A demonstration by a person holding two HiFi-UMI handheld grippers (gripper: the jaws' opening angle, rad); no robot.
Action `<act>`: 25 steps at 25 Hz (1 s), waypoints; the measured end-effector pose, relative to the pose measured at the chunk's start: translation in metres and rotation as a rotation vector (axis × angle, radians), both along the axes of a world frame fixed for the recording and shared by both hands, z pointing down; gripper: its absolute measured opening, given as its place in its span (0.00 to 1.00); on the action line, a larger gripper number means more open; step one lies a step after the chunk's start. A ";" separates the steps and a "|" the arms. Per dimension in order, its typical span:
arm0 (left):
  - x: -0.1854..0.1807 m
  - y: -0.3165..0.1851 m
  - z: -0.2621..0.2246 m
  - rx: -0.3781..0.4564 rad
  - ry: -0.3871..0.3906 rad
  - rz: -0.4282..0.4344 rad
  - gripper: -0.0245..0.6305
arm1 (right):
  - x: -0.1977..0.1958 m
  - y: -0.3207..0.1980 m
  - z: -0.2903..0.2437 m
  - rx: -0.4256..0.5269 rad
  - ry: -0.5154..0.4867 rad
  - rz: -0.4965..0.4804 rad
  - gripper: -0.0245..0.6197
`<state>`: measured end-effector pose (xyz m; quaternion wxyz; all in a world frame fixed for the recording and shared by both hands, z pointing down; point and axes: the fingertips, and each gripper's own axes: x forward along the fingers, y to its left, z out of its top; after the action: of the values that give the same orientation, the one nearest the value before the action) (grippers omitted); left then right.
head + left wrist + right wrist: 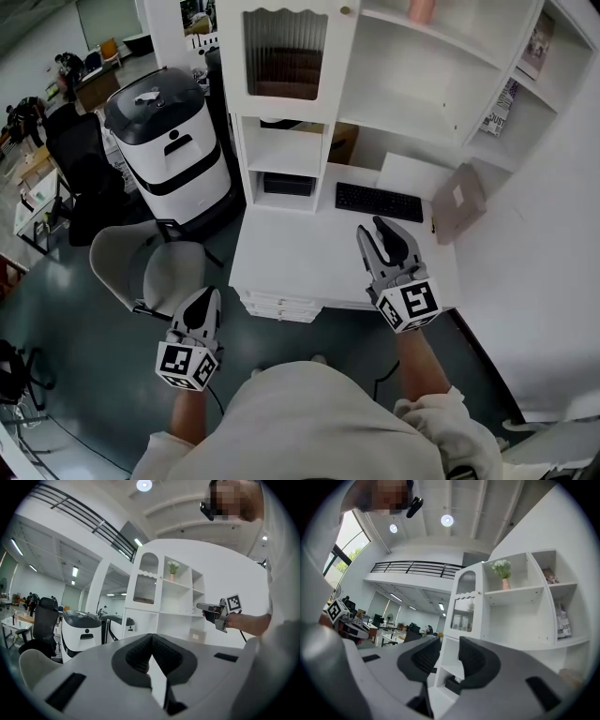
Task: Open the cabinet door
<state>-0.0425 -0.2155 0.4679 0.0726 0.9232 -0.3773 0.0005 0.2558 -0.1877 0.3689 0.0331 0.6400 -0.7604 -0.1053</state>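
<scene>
The white cabinet (403, 89) stands on the back of a white desk (300, 258). Its door (285, 52) has ribbed glass and a small round knob (346, 10) at its right edge. In the right gripper view the door (464, 613) looks in line with the cabinet front. My right gripper (380, 234) hovers over the desk, well short of the door, open with nothing between its jaws (449, 660). My left gripper (201, 307) hangs lower left, off the desk's front corner, shut and empty (151, 639). It also sees the right gripper (206, 606).
A black keyboard (379, 202) and a tilted grey laptop-like panel (458, 202) lie on the desk ahead of the right gripper. A grey chair (145, 267) and a white-and-black machine (169, 141) stand left of the desk. Drawers (281, 305) sit under the desk front.
</scene>
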 end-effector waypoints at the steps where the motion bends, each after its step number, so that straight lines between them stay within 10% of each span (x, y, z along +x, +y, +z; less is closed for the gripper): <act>1: -0.001 0.000 -0.001 0.002 0.001 -0.006 0.04 | 0.002 -0.005 -0.005 0.007 0.008 -0.004 0.25; 25: -0.033 0.015 0.000 -0.002 -0.007 -0.116 0.04 | 0.043 -0.135 -0.136 0.125 0.219 0.001 0.28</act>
<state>-0.0755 -0.2003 0.4684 0.0722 0.8998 -0.4303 -0.0001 0.2991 -0.3228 0.2332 0.0761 0.6260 -0.7439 -0.2215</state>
